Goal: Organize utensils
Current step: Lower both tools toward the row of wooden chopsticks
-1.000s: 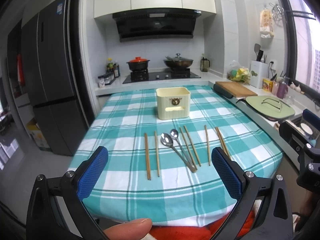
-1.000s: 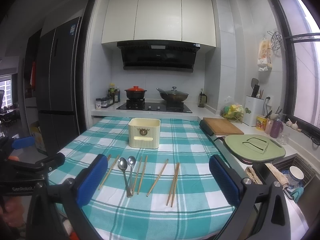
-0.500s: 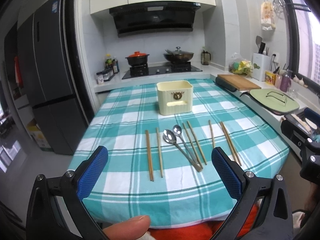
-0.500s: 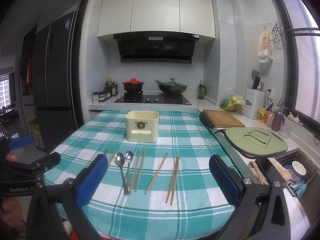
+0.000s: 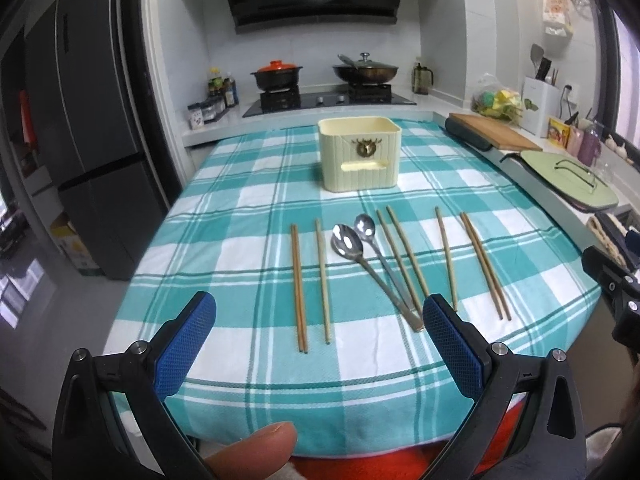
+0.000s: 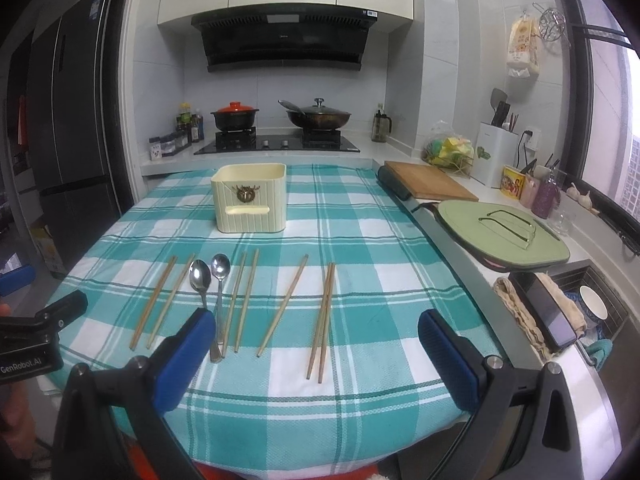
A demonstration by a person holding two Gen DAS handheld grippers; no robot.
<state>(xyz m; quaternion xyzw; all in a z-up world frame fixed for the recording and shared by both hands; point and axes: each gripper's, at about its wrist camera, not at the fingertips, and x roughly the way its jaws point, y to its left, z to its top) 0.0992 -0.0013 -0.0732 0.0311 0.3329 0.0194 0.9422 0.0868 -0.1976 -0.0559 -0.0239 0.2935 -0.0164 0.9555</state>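
Note:
A cream utensil holder [image 5: 360, 158] [image 6: 250, 197] stands upright mid-table on the teal checked cloth [image 5: 240, 208] [image 6: 372, 240]. In front of it lie several wooden chopsticks [image 5: 298, 286] [image 6: 322, 320] in a row, with two metal spoons [image 5: 347, 245] [image 6: 200, 278] among them. My left gripper [image 5: 318, 340] hovers open over the table's near edge, nothing between its blue pads. My right gripper [image 6: 316, 354] is open too, above the near right part of the cloth. Each gripper shows at the side of the other's view.
A wooden cutting board [image 6: 430, 179] and a green lidded pan [image 6: 504, 232] sit on the counter right of the table. A sink with a cup [image 6: 592, 304] is at the near right. The stove with two pots [image 6: 276, 120] stands behind, a dark fridge [image 5: 92, 128] at left.
Both grippers have moved forward and tilted down toward the table, so the utensils appear larger and closer. Both stay open. Nothing on the table has moved.

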